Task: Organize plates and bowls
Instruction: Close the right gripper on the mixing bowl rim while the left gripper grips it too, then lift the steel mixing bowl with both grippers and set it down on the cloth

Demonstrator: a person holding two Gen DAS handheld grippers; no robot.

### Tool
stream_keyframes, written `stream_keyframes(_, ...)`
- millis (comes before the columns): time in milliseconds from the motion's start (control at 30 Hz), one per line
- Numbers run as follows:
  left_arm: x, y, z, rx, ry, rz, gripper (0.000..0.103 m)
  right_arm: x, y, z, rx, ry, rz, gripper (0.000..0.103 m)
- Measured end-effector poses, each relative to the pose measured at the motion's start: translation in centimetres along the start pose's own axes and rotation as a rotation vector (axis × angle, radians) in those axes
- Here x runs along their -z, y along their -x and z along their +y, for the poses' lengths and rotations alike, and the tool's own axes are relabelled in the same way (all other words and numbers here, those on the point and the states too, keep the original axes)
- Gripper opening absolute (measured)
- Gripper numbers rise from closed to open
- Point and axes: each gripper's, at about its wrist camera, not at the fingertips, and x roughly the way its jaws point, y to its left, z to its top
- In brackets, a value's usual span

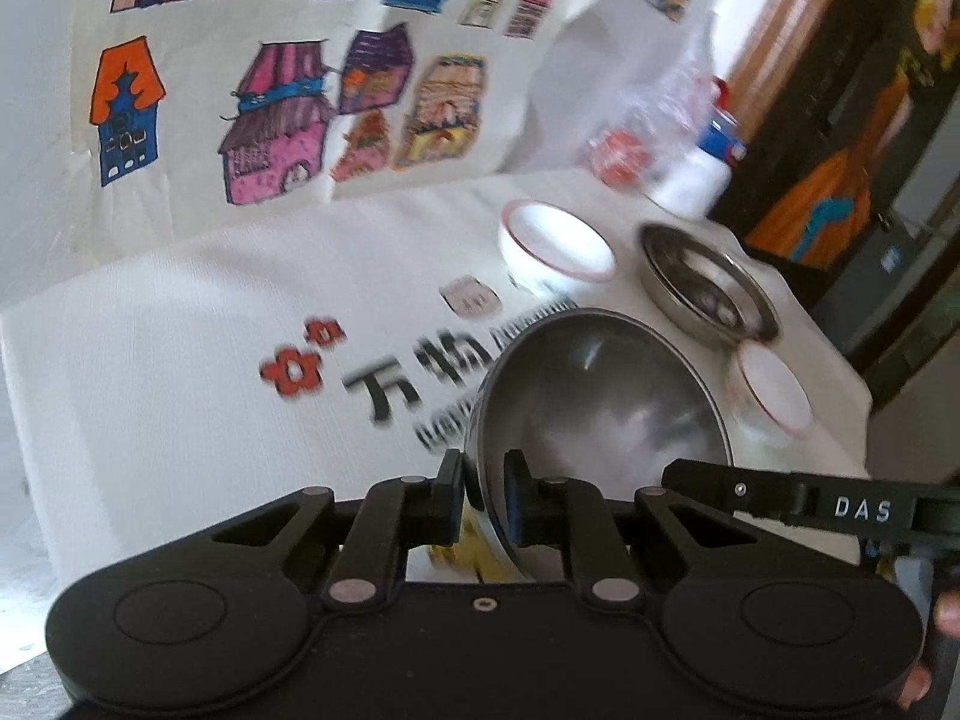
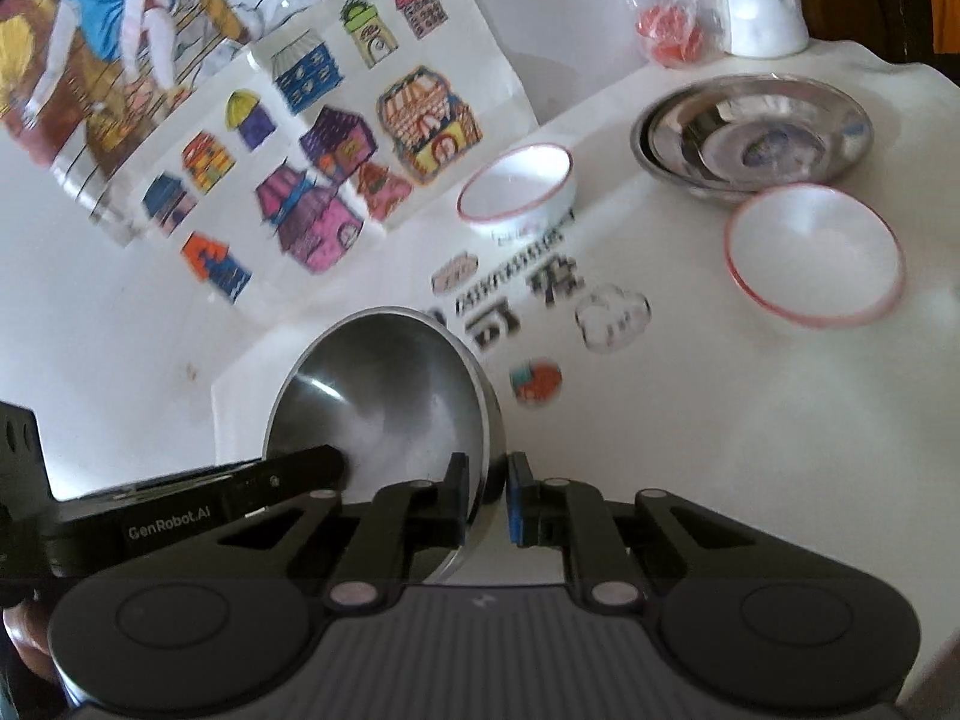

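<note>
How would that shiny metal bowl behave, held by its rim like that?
The steel bowl looks thin-walled, so probably light and stiff. Its polished surface may be slippery, which might be why both the left gripper and the right gripper pinch its rim. Its rounded base suggests it could rock when set on the table.

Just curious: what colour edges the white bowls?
A thin red rim on each white bowl, clearest in the right wrist view.

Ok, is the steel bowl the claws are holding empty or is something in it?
Empty. Both wrist views look into the steel bowl, tipped up between the left claw and right claw; only bare, shiny metal shows inside.
</note>
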Motion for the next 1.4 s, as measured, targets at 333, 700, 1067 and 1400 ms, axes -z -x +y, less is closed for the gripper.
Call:
stream_keyframes(333, 5.2, 4.0, -3.4, 0.01, -0.065, 0.066, 0.015, 4.6, 4.4, -0.5, 0.006, 0.051, 0.065, 0.015)
stream_keyframes(700, 8.8, 4.9, -4.5, 0.003, -0.074, 0.153, 0.015, 6.1, 4.9, -0.3, 0.012, 0.073, 0.1, 0.015)
stream_keyframes(1067, 8.4, 4.8, -3.7, -0.015, -0.057, 0.182, 0.017, 5.5, 4.2, 0.5, 0.005, 0.102, 0.107, 0.019)
stream_keyframes(1400, 8.0, 4.6, -4.0, -0.031, -0.073, 0.171, 0.018, 5.3, 4.1, 0.1, 0.004, 0.093, 0.1, 0.022)
